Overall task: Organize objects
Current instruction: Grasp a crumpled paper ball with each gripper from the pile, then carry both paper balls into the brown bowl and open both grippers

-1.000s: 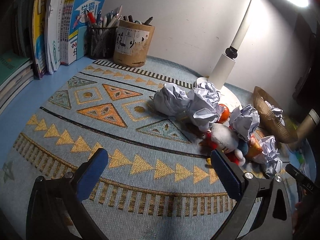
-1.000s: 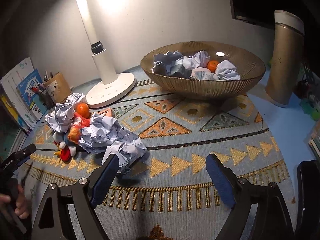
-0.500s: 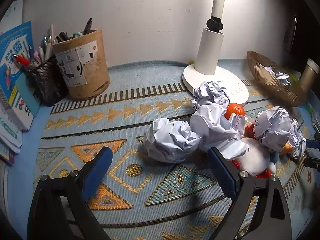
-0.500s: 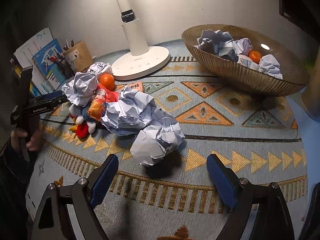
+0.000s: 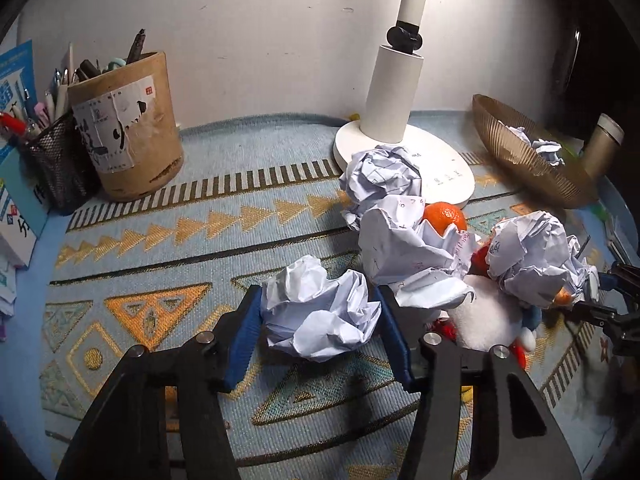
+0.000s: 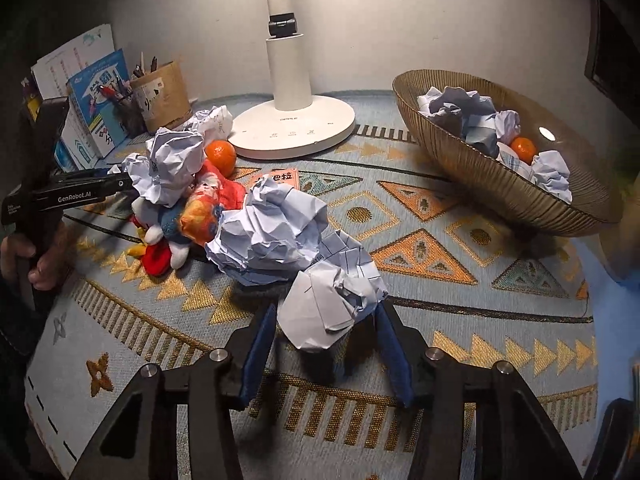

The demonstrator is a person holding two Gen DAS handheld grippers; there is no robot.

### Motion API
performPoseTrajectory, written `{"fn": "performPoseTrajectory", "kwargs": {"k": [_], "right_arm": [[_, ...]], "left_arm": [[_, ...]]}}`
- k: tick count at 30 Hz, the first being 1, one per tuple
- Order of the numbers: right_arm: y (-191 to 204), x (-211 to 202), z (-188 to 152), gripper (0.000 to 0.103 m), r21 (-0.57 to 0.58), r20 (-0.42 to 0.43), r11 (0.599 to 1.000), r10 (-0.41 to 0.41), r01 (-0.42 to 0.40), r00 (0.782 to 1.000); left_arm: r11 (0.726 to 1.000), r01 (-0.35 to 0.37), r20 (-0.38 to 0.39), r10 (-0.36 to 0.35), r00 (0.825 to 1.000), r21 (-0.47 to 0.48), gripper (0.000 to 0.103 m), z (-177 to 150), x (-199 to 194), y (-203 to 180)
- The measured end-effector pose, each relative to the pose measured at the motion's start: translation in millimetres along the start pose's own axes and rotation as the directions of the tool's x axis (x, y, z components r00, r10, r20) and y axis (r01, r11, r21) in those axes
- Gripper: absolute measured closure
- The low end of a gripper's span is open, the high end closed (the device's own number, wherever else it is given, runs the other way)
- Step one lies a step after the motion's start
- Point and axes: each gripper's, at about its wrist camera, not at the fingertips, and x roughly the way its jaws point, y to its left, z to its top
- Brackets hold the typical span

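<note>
We find one crumpled paper ball [image 5: 320, 312] between the blue pads of the left hand-held gripper [image 5: 318, 332], jaws closed in to touch both its sides, the ball resting on the patterned mat [image 5: 160, 240]. A second paper ball [image 6: 332, 312] sits likewise in the right hand-held gripper [image 6: 326, 344], pads pressed against it. Behind lie further paper wads, a soft toy [image 6: 192, 216] and an orange [image 6: 220, 155] – all near the lamp base [image 6: 292, 130]. We judge the step to be grasping – collection into the ribbed bowl [image 6: 500, 184] at far right, already holding paper. The next move calls for a firm hold, a lift clear of the heap, and carriage over the bowl's rim.
</note>
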Motion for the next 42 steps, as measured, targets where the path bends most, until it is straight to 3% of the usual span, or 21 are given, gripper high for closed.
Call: {"fn": "performPoseTrajectory", "kwargs": {"k": [8, 12, 17, 21, 31, 32, 36, 42], "right_arm": [[-26, -43, -19, 0.052, 0.071, 0.045, 0.997, -0.004, 0.001, 0.999], [-31, -41, -27, 0.051, 0.105, 0.023, 0.994, 0.037, -0.039, 0.999], [-28, -26, -33, 0.048, 0.125, -0.032, 0.990, 0.076, -0.071, 0.997], [-33, -32, -45, 0.025, 0.132, -0.032, 0.991, 0.039, -0.034, 0.999], [-20, -31, -45, 0.024, 0.075, -0.034, 0.997, 0.008, -0.006, 0.999], [-15, -27, -44, 0.025, 0.064, -0.044, 0.998, -0.006, 0.008, 0.999], [-6, -16, -40, 0.063, 0.022, -0.065, 0.997, -0.074, 0.075, 0.995], [-18, -53, -27, 0.064, 0.062, 0.047, 0.995, -0.076, 0.073, 0.996]], "left_arm": [[0.997, 0.028, 0.078, -0.023, 0.997, -0.069, 0.052, -36, -70, -36], [0.987, 0.119, 0.108, -0.107, 0.988, -0.111, 0.052, -62, -95, -66], [0.973, 0.208, 0.080, -0.201, 0.976, -0.096, 0.052, -79, -84, -111], [0.977, 0.204, 0.037, -0.202, 0.979, -0.062, 0.052, -87, -64, -140], [0.979, 0.197, 0.025, -0.196, 0.980, -0.050, 0.052, -97, -52, -152], [0.980, 0.193, 0.021, -0.192, 0.981, -0.052, 0.052, -97, -51, -152], [0.981, 0.188, 0.015, -0.187, 0.982, -0.044, 0.052, -95, -51, -153], [0.979, 0.205, 0.036, -0.204, 0.978, -0.023, 0.052, -80, -63, -162]]}}
